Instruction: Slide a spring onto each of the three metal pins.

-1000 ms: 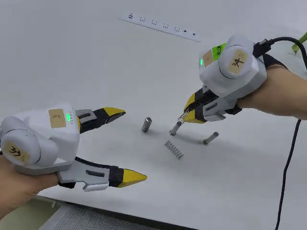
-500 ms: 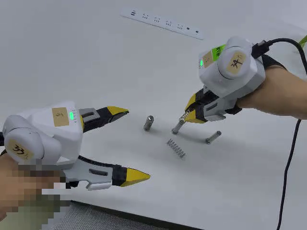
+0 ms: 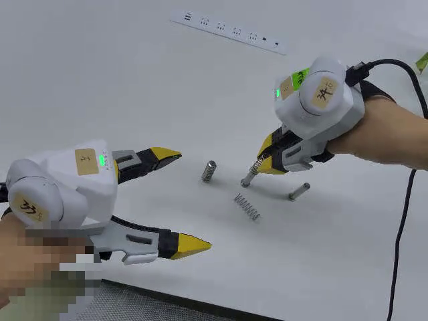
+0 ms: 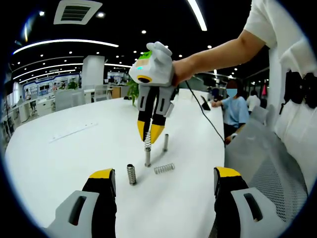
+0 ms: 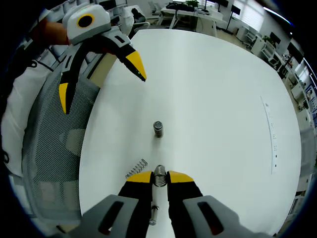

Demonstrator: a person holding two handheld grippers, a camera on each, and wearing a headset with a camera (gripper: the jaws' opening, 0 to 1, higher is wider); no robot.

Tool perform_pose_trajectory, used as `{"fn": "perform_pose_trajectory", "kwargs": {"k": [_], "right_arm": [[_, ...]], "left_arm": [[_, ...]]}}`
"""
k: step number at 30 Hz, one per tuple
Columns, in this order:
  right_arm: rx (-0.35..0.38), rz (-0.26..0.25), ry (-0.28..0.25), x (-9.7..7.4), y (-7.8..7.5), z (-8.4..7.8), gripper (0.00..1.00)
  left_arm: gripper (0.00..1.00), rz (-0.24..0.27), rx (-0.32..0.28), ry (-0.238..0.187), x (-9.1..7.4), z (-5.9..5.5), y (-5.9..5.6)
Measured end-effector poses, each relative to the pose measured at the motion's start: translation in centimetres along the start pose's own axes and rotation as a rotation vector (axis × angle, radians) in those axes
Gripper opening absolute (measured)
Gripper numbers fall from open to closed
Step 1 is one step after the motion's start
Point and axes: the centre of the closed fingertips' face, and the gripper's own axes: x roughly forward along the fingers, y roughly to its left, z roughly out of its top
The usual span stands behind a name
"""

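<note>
**Second spring is going on the middle pin**

From where I stand, the right gripper [image 3: 262, 162] has its two yellow jaws pressed together on the held spring [image 3: 256, 164], pinching it near its upper end. The held spring hangs in line with the middle pin [image 3: 248, 178]. Its lower end is at the top of the pin, but I cannot tell if it has already gone over the top or only touches it.

The left gripper [image 3: 187, 200] hovers over the near part of the white table [image 3: 100, 87]. Its jaws are spread wide and carry nothing.

To one side of the middle pin stands the finished pin [image 3: 209, 171], which already has a spring around it. On the other side stands the bare pin [image 3: 299, 192]. A loose spring [image 3: 247, 206] lies flat on the table just in front of the middle pin, apart from all three pins. A power strip [image 3: 234, 31] lies far back and has no part in the work.

I judge that this is the second of three fittings, so the task is about half done. The next move calls for lowering the held spring straight along the middle pin, because a tilted spring may catch on the top or bend. After that the jaws should open. The loose spring must then be pinched near one end, turned upright and brought over the bare pin.
</note>
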Motion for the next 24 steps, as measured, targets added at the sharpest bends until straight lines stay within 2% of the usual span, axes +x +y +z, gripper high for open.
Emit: {"fn": "perform_pose_trajectory", "kwargs": {"k": [24], "right_arm": [[0.000,0.003,0.022,3.4,-0.2,-1.0,0.12]], "left_arm": [[0.82,0.001,-0.004,0.003,-0.2,-0.4,0.3]]}}
